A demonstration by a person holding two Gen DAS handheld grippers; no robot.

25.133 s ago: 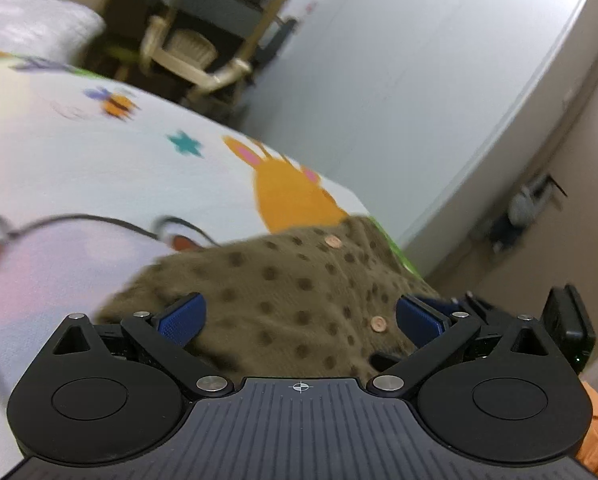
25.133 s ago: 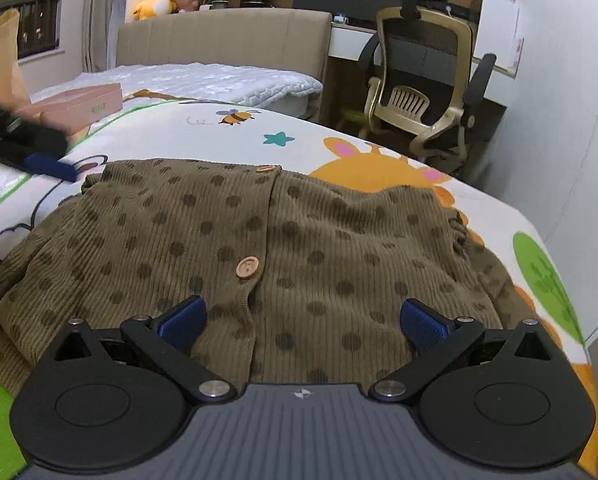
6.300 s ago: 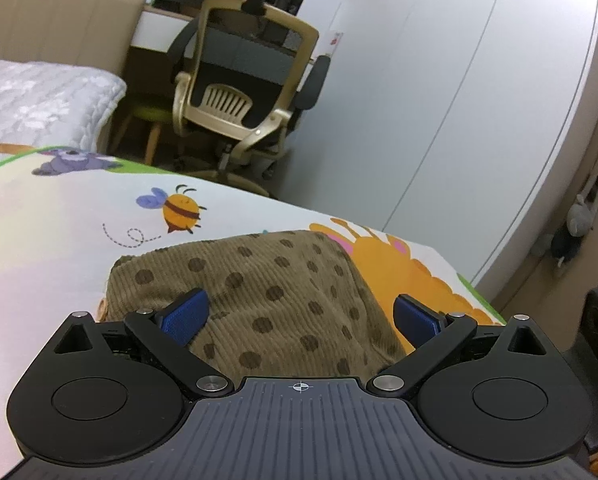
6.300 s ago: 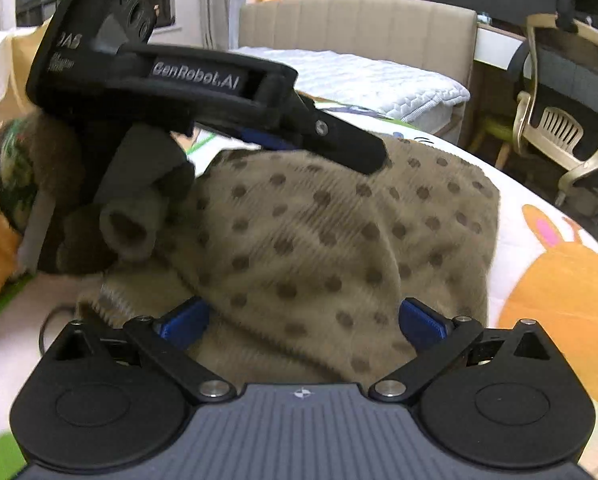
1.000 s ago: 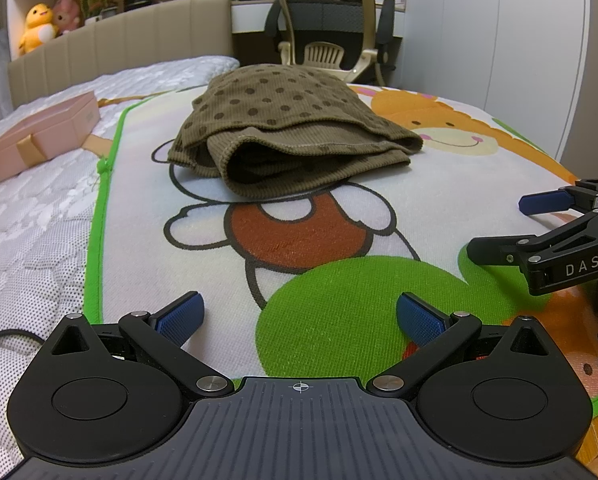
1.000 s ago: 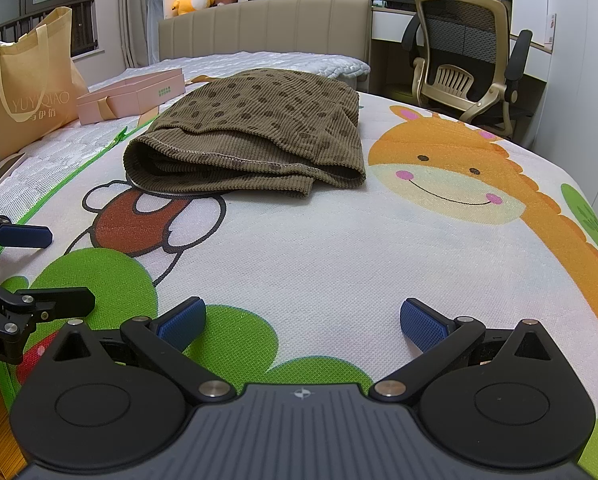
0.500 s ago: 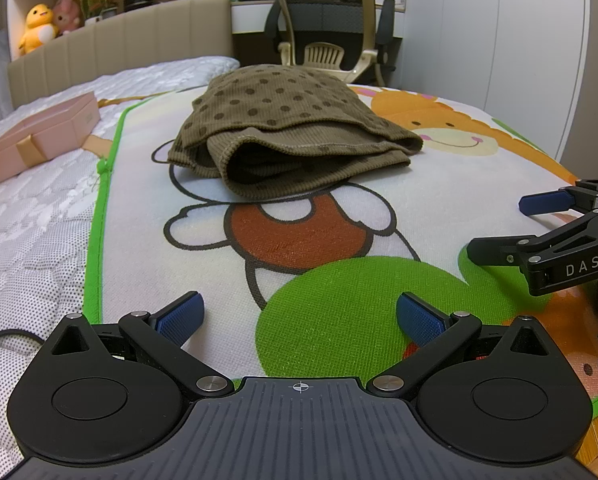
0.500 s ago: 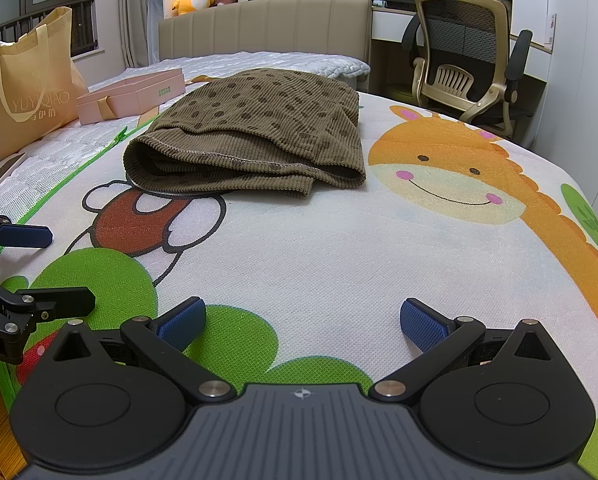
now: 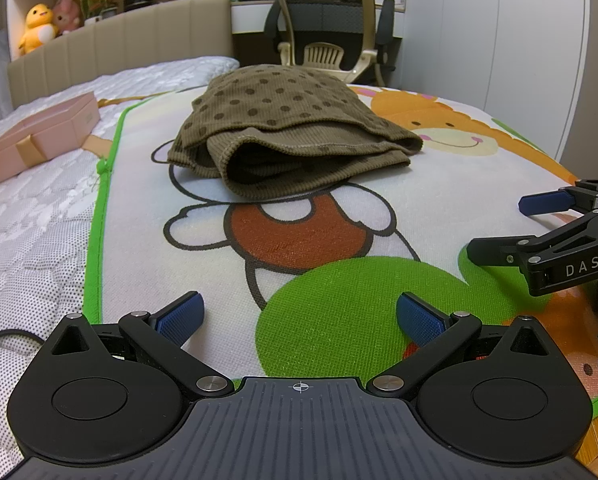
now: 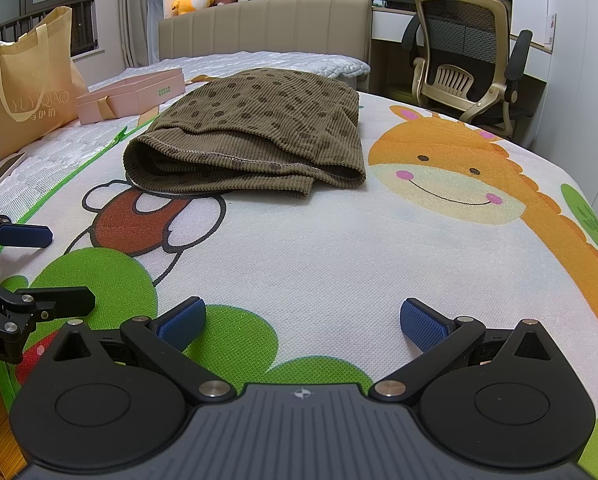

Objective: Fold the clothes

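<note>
A brown dotted corduroy garment (image 9: 287, 128) lies folded into a compact bundle on the cartoon-print mat (image 9: 339, 304); it also shows in the right wrist view (image 10: 255, 132). My left gripper (image 9: 299, 316) is open and empty, low over the mat's near edge, well short of the garment. My right gripper (image 10: 303, 320) is open and empty, also near the mat's front edge. Each gripper shows at the side of the other's view, the right gripper (image 9: 539, 224) and the left gripper (image 10: 31, 268), both with jaws apart.
A pink gift box (image 10: 131, 94) and a tan tote bag (image 10: 27, 84) lie on the quilted bed to the left. An office chair (image 10: 467, 60) stands beyond the bed's far right. A headboard (image 10: 267, 24) with plush toys is at the back.
Nothing has visibly moved in the last second. Over the earlier frames the garment went from spread out to a folded bundle, and both grippers drew back from it.
</note>
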